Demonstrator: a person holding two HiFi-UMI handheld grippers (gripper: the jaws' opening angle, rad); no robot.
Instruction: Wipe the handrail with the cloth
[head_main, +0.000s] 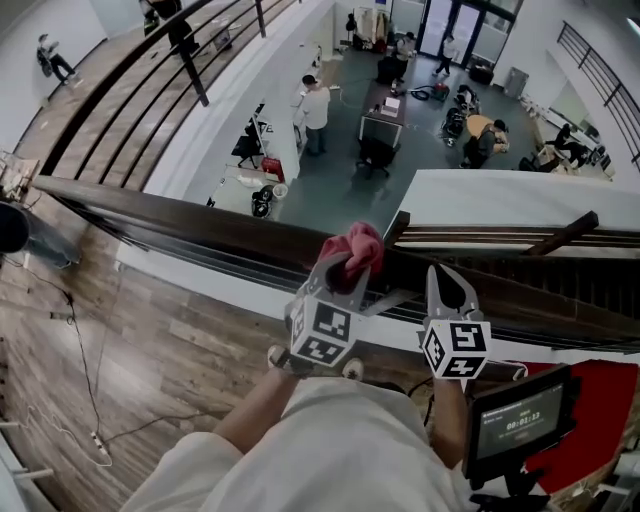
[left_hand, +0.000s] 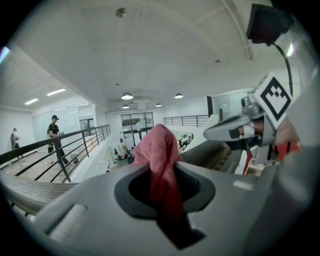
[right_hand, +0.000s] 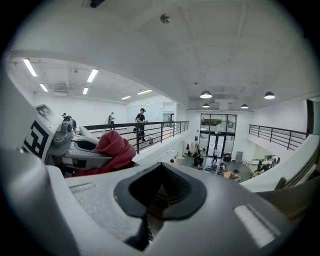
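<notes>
A dark wooden handrail (head_main: 180, 215) runs from the left edge down to the right. My left gripper (head_main: 343, 272) is shut on a bunched red cloth (head_main: 357, 245), which rests on top of the rail near its middle. In the left gripper view the cloth (left_hand: 159, 150) stands up between the jaws of the left gripper (left_hand: 162, 170). My right gripper (head_main: 448, 290) hovers just right of it over the rail, shut with nothing in it. The right gripper view shows the right gripper (right_hand: 160, 172) with its jaws together and the cloth (right_hand: 114, 145) to its left.
Beyond the rail is a drop to a lower hall with desks (head_main: 385, 105) and several people. A black metal railing (head_main: 190, 60) lines a walkway at upper left. A small screen (head_main: 520, 418) sits at lower right, and a cable (head_main: 90, 380) lies on the wooden floor.
</notes>
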